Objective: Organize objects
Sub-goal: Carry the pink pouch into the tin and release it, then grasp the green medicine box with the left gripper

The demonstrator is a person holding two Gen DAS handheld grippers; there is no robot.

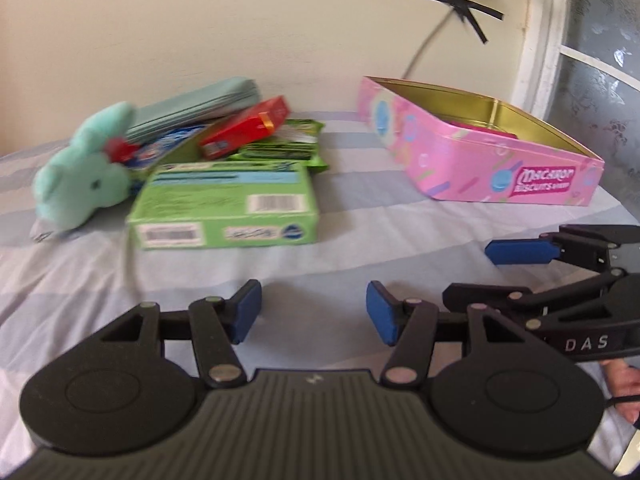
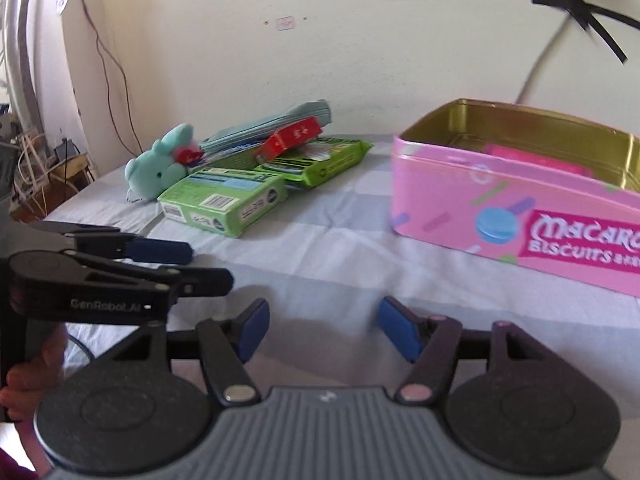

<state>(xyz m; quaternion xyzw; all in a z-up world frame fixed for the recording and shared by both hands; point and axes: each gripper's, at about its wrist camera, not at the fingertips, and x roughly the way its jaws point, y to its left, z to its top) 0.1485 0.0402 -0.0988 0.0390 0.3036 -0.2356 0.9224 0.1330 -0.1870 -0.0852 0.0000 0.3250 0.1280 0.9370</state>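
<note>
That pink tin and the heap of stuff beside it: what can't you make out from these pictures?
- Pink tin: its contents, both views. The front wall hides all but a pink edge.
- Tin's label, right wrist view: cut off by the frame edge.
- Green box: small print blurred, both views.
- Blue packet, left wrist view: mostly buried under the red box and plush toy.

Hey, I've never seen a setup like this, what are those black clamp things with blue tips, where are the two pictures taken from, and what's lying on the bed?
They are hand-held grippers, one per hand, each carrying a camera looking along its fingers. One picture is from the left gripper, the other from the right gripper; each also glimpses the other. Both are open and hold nothing. On the striped sheet sit an open pink biscuit tin with something pink inside, and a pile: a teal plush toy, a green box, a red box, green packets and a pale teal pouch.
</note>
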